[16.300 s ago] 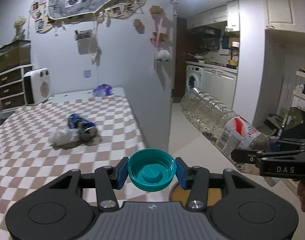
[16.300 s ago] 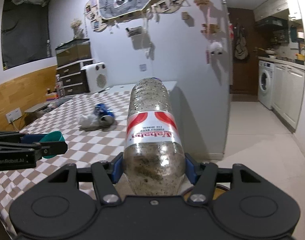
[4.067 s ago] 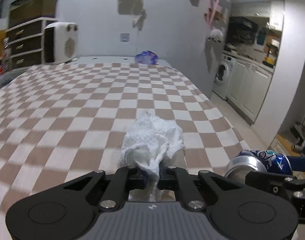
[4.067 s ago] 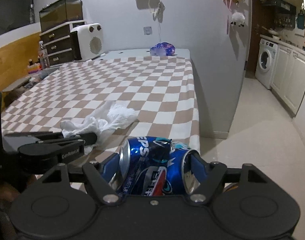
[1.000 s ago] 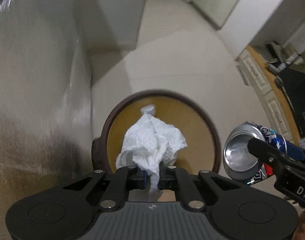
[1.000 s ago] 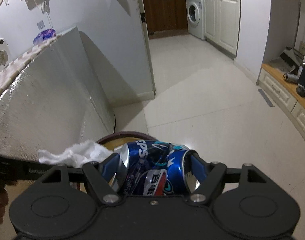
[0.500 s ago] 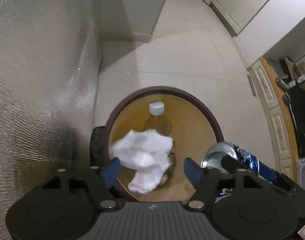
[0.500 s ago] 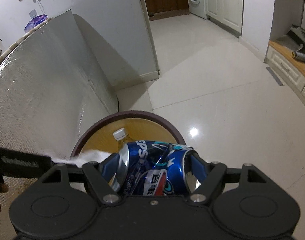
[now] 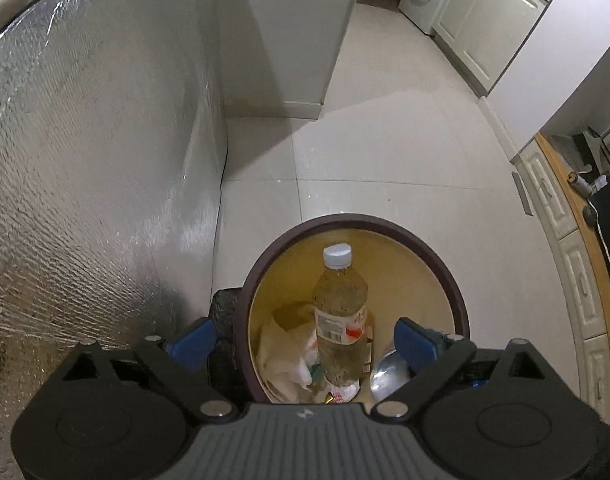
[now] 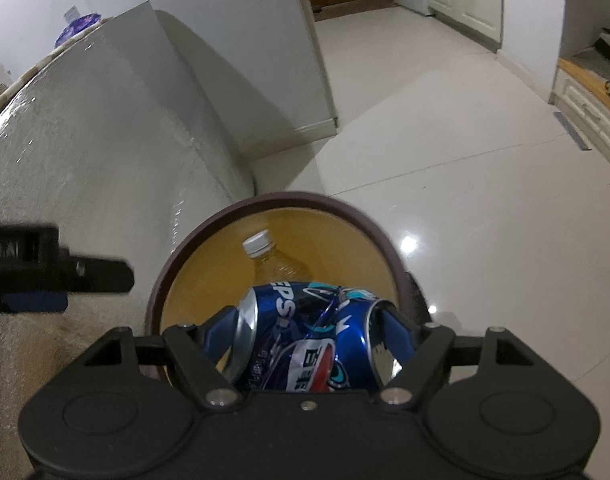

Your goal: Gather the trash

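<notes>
Both tongs are tipped steeply downward. The left tongs (image 9: 301, 340) have their jaws spreading apart, already very wide, and nothing sits between the blue pads (image 9: 191, 342). Seen from the other side, their black arm reaches in from the left edge. The right tongs (image 10: 311, 340) stay partway apart, their blue pads (image 10: 397, 330) pressed against both ends of a crushed soda can (image 10: 309, 340) held crosswise between them.

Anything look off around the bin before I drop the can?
Nothing spilled. The can in the right gripper is crushed, as trash would be. In the bin a capped bottle leans upright over crumpled tissue. Left gripper is opening, empty.
</notes>
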`<state>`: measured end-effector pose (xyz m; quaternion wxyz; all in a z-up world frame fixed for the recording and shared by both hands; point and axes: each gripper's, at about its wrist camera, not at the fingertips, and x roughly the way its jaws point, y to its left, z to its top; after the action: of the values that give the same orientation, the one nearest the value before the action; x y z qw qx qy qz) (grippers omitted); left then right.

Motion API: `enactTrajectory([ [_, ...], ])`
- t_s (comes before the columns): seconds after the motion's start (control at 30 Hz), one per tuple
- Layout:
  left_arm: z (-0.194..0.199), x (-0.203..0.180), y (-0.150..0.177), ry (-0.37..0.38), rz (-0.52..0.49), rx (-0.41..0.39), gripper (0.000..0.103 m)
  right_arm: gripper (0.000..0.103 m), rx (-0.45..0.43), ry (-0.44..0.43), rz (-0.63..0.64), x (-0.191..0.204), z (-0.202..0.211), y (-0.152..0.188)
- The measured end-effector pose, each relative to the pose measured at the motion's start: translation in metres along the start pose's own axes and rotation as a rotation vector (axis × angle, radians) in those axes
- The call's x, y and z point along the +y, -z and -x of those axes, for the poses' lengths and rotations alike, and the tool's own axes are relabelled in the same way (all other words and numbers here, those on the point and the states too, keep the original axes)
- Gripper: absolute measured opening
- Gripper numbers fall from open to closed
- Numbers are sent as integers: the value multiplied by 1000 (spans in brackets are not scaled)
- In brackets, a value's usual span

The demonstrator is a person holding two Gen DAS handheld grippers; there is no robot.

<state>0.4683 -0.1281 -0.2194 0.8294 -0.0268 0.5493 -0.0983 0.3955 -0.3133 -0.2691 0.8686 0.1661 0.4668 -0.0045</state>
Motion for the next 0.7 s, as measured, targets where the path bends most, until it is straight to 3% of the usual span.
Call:
enactTrajectory([
  [0.2,2,-1,-1,-16,-17,-7,98,83,39,-34,35,18,-12,9],
  [0.3,2,1,-1,-25,-18,-8,99,99,66,-2,68,23,-15,14],
  [0.7,-2,1,0,-52,-45,5,103,103,71,46,101,18,-5,19],
])
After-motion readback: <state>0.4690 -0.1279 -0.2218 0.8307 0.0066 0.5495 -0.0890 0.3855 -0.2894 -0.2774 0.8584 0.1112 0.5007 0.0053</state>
